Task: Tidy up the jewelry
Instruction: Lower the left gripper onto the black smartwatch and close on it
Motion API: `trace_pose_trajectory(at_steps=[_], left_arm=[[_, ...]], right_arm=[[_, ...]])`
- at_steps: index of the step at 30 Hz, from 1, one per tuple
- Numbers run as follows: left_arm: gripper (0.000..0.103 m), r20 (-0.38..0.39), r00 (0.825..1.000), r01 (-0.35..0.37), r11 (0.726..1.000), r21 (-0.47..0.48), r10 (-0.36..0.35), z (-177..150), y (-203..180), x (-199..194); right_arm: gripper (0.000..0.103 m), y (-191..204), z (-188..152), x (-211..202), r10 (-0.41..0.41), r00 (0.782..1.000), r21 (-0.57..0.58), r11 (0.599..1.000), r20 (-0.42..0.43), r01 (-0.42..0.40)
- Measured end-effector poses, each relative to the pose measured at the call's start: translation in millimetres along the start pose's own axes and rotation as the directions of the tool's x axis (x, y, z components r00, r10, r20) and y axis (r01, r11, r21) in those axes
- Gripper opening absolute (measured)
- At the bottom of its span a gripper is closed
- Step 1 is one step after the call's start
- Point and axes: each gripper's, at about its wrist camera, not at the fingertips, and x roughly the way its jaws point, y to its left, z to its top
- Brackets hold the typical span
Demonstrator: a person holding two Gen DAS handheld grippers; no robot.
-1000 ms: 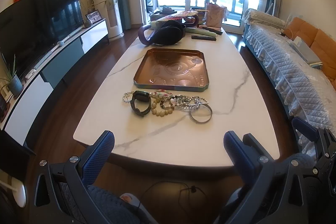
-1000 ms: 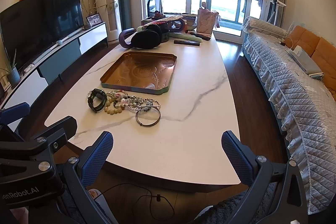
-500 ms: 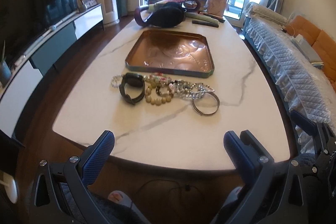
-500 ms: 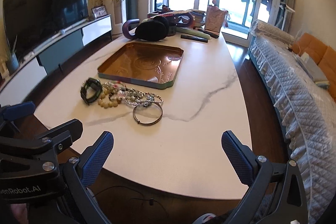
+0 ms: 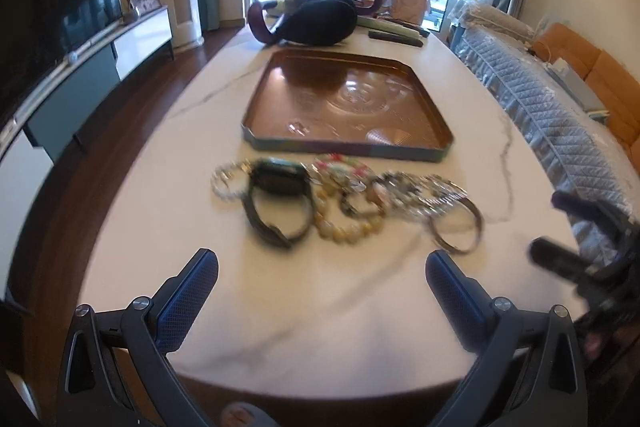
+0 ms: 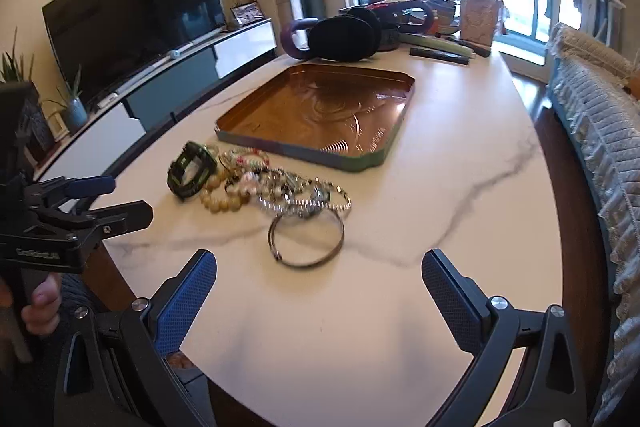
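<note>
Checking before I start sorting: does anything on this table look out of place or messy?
Yes. The jewelry lies in a tangled heap on the bare table, just in front of the copper tray, which looks empty. Nothing looks damaged.

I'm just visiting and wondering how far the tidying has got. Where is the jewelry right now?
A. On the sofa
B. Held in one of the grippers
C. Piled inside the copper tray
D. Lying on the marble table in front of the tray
D: the jewelry lies in a cluster on the table, just in front of the copper tray, which holds none of it.
</note>
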Motion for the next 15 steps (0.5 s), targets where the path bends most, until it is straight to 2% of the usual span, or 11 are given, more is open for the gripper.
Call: trace_pose_trajectory(at_steps=[1,3,7,9,12,15], left_arm=[[0.103,-0.001,1.0,-0.029,0.999,0.016,0.029,5,6,2],[0.103,0.043,0.998,-0.039,0.999,0.03,0.037,22,14,7],[0.102,0.011,0.998,-0.069,0.995,0.067,0.069,34,28,25],[0.101,0.021,0.996,-0.086,0.993,0.078,0.085,31,29,37],[0.101,0.013,0.991,-0.133,0.978,0.157,0.133,25,20,52],[0.1,0.006,0.986,-0.163,0.967,0.196,0.165,29,14,69]], right_arm=[[0.103,-5,8,1,0.032,0.999,0.007,0.999,0.003,-0.032],[0.103,-9,23,8,0.068,0.998,-0.014,0.998,0.011,-0.068],[0.103,-15,45,34,0.063,0.998,-0.059,0.996,0.006,-0.063],[0.103,-21,47,50,0.09,0.996,-0.065,0.994,0.002,-0.09],[0.101,-30,40,69,0.126,0.991,-0.035,0.991,-0.045,-0.128],[0.095,-35,33,81,0.142,0.987,-0.008,0.99,-0.078,-0.143]])
